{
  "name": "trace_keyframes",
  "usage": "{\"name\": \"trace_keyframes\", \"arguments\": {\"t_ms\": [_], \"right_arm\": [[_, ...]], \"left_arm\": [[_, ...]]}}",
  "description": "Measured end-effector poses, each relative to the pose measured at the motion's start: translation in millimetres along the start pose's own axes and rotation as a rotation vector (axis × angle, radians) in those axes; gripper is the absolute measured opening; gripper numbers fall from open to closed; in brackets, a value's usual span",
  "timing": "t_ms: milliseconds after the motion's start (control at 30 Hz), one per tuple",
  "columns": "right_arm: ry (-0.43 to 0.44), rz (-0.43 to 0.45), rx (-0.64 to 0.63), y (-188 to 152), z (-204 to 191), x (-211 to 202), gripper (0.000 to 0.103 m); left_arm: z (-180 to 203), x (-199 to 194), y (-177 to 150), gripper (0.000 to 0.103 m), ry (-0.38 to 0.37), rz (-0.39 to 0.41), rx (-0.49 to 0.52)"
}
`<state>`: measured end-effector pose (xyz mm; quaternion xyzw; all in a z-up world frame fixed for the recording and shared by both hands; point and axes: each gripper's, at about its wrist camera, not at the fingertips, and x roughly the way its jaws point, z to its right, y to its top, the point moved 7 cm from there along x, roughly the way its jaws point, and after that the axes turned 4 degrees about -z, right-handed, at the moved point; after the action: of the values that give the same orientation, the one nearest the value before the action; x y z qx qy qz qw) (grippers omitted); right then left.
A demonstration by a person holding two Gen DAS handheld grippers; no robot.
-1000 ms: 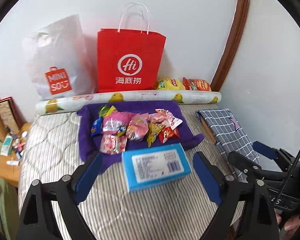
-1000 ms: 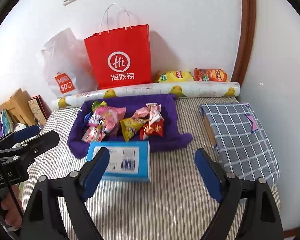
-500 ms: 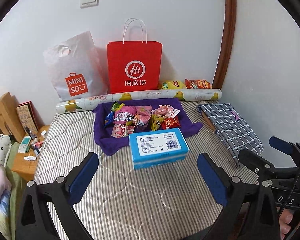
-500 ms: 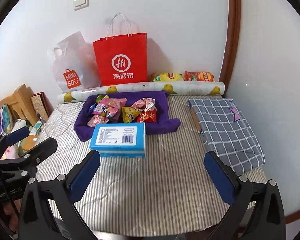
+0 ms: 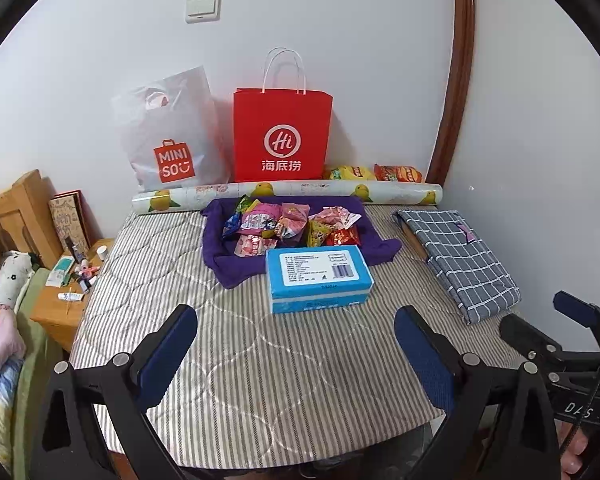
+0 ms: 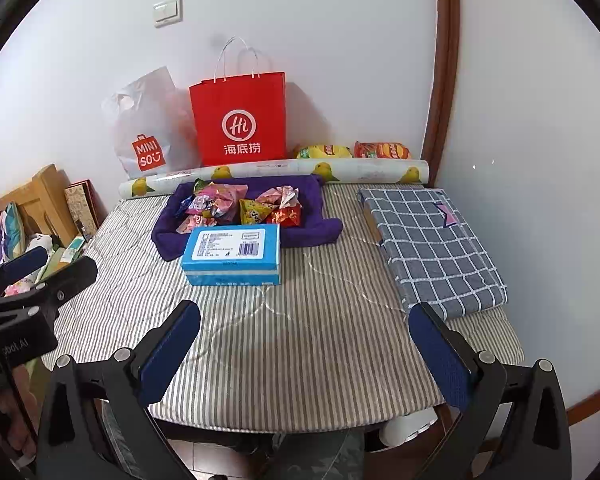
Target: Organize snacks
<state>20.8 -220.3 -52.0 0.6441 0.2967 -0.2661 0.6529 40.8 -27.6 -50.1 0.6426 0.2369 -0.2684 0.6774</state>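
Note:
Several small snack packets [image 5: 288,224] [image 6: 240,206] lie heaped on a purple cloth [image 5: 228,258] [image 6: 316,228] on the striped mattress. A blue box [image 5: 318,276] [image 6: 232,254] sits right in front of the cloth. My left gripper [image 5: 296,354] hangs open over the near part of the mattress, well short of the box, nothing between its blue pads. My right gripper [image 6: 304,348] is open too, also near the front edge and empty. Each gripper shows at the side of the other's view. Two chip bags, a yellow one [image 5: 350,173] and an orange one [image 5: 398,173], lie by the wall.
A red paper bag [image 5: 282,136] and a white plastic bag [image 5: 170,140] lean on the wall behind a printed roll [image 5: 288,194]. A folded checked cloth [image 6: 428,240] covers the right side. A wooden nightstand [image 5: 56,312] with small items stands left of the mattress [image 5: 260,360].
Both grippers have pulled back from the box and snacks toward the front edge of the mattress, so more of the bed and wall shows. Their jaws stand a little wider.

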Motion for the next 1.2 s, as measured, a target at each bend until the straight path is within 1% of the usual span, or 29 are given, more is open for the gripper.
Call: {"name": "trace_keyframes", "arguments": {"t_ms": [333, 1200], "right_arm": [[-0.012, 0.029, 0.013, -6.6, 6.6, -14.8, 0.102], [-0.008, 0.054, 0.037, -10.9, 15.8, -22.7, 0.103]], "left_arm": [[-4.9, -7.1, -10.2, 0.100, 0.031, 0.002, -0.007], [-0.2, -8.3, -13.4, 0.100, 0.020, -0.002, 0.001]]}}
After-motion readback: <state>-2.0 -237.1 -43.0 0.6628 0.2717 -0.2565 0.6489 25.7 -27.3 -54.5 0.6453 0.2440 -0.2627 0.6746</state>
